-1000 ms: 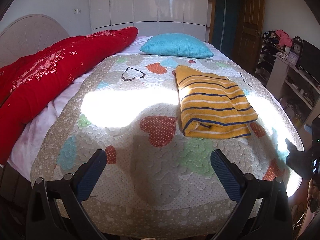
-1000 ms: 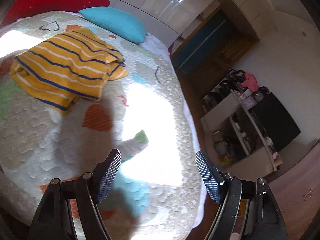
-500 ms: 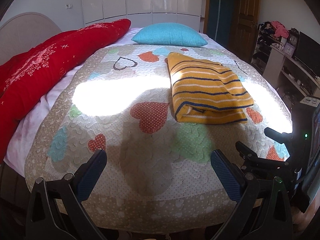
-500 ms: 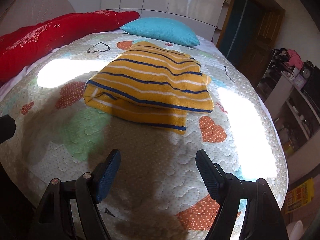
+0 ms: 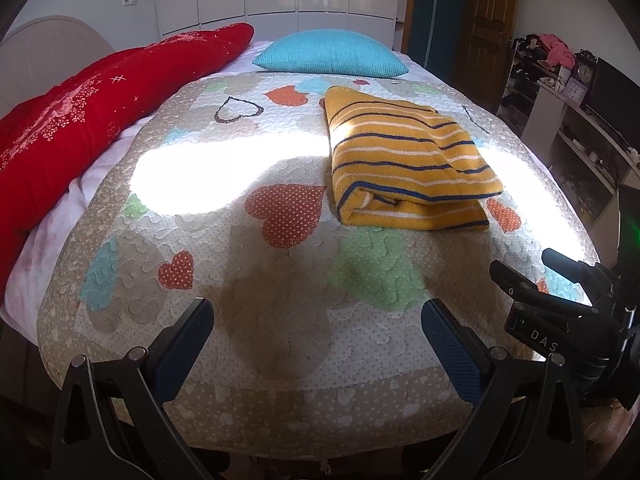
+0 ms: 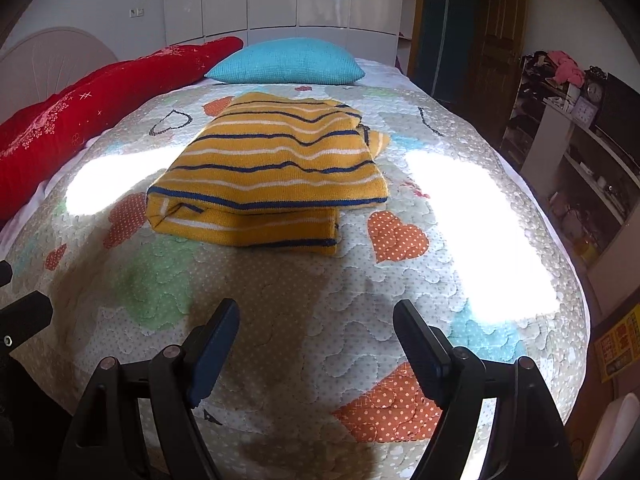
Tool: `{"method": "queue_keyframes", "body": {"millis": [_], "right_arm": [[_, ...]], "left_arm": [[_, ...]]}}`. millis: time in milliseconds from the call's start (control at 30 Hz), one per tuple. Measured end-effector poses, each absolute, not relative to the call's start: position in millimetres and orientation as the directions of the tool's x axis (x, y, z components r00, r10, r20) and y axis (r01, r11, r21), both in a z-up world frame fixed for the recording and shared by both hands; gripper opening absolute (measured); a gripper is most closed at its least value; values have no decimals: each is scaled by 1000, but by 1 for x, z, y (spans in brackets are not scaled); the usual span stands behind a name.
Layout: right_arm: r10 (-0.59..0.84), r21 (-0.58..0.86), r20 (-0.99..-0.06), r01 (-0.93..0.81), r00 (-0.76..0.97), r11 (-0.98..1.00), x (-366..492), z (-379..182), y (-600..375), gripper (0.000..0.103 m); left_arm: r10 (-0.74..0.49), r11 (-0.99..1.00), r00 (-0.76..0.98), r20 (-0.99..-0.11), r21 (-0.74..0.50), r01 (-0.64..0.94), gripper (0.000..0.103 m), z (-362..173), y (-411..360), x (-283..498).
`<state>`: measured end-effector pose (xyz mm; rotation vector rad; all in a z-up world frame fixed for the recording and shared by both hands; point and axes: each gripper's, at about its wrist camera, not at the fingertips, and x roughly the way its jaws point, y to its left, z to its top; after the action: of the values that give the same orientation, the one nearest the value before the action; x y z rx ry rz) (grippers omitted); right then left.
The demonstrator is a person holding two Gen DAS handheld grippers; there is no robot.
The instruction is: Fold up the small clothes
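Observation:
A folded yellow garment with blue and white stripes lies on the heart-patterned quilt. My left gripper hangs open over the quilt's near edge, well short of the garment and to its left, with nothing between its fingers. My right gripper is open too, above the quilt just in front of the garment and holding nothing. At the right edge of the left wrist view the right gripper's black body shows.
A red blanket runs along the bed's left side and a turquoise pillow lies at the head. White wardrobes stand behind. Shelves with clutter and clocks line the right wall, beside a wooden door.
The right gripper has rolled level and swung left, so the garment now sits straight ahead of it. The left view has tipped down a little, and the right gripper has come into it.

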<state>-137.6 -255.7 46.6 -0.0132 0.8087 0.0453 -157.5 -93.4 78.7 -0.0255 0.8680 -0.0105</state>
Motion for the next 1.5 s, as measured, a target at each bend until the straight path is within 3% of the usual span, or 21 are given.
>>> {"method": "queue_keyframes", "body": {"millis": [233, 367, 433, 500, 600, 867, 1200, 1500], "right_arm": [[77, 55, -711, -54, 699, 997, -132, 50, -258, 84], [144, 124, -651, -82, 746, 989, -98, 71, -268, 84], [158, 146, -626, -84, 764, 986, -68, 81, -273, 76], [176, 168, -627, -90, 759, 982, -31, 86, -276, 56], [247, 260, -651, -95, 718, 961, 30, 81, -278, 42], [342, 418, -719, -17, 605, 908, 128, 34, -294, 36], [388, 450, -709, -46, 589, 892, 68, 22, -312, 37], [408, 486, -672, -47, 618, 873, 23, 13, -329, 38]], "left_arm": [[-24, 999, 632, -774, -32, -2, 103, 74, -93, -157], [-35, 999, 613, -790, -43, 0, 103, 67, -93, -154], [-34, 999, 607, -794, -43, -2, 103, 64, -92, -153], [-31, 999, 602, -798, -43, -5, 103, 62, -90, -151], [-19, 999, 599, -800, -39, -21, 103, 61, -86, -149], [8, 998, 575, -818, -34, -61, 103, 55, -70, -136], [-69, 995, 553, -831, -96, -21, 103, 44, -73, -114], [-29, 999, 612, -790, -34, 4, 103, 77, -79, -74]]}}
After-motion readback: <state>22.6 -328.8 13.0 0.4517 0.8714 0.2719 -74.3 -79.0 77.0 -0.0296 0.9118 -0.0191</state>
